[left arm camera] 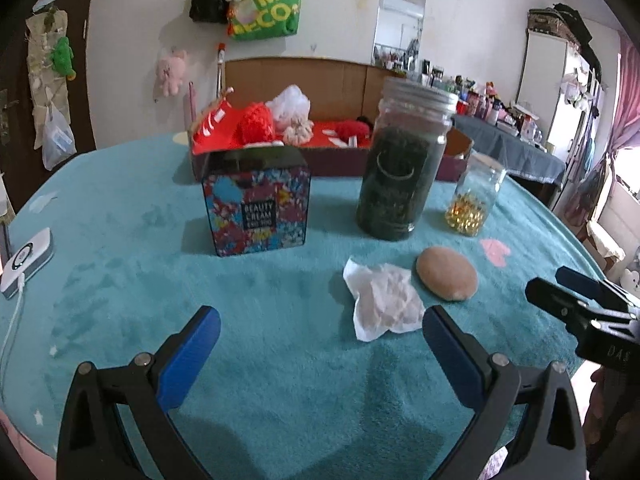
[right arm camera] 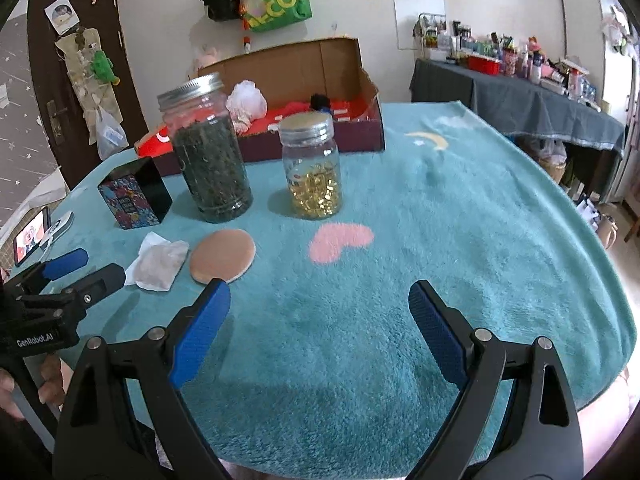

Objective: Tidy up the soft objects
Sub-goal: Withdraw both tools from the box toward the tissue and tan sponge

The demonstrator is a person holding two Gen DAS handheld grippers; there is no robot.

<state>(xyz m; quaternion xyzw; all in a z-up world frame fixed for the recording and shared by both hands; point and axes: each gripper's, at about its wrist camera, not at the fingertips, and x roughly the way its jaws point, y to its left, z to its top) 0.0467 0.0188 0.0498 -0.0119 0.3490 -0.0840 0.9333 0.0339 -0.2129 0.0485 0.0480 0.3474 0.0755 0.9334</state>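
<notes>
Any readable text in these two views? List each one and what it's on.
"BEAUTY CREAM" on the floral box; the small line under it is too blurred to read.
"MEC" over "ECO", cut off, on the green tote bag hanging on the wall.
"GenRobot.AI" on the left gripper body, seen from the right wrist view.
"DAS", partly cut off, on the right gripper body.
Label on the yellow-capsule jar: too small to read.

A patterned box point(left arm camera: 256, 204) stands left of a tall jar point(left arm camera: 404, 164) of dark leaves; a smaller jar point(right arm camera: 312, 168) holds yellow capsules.
</notes>
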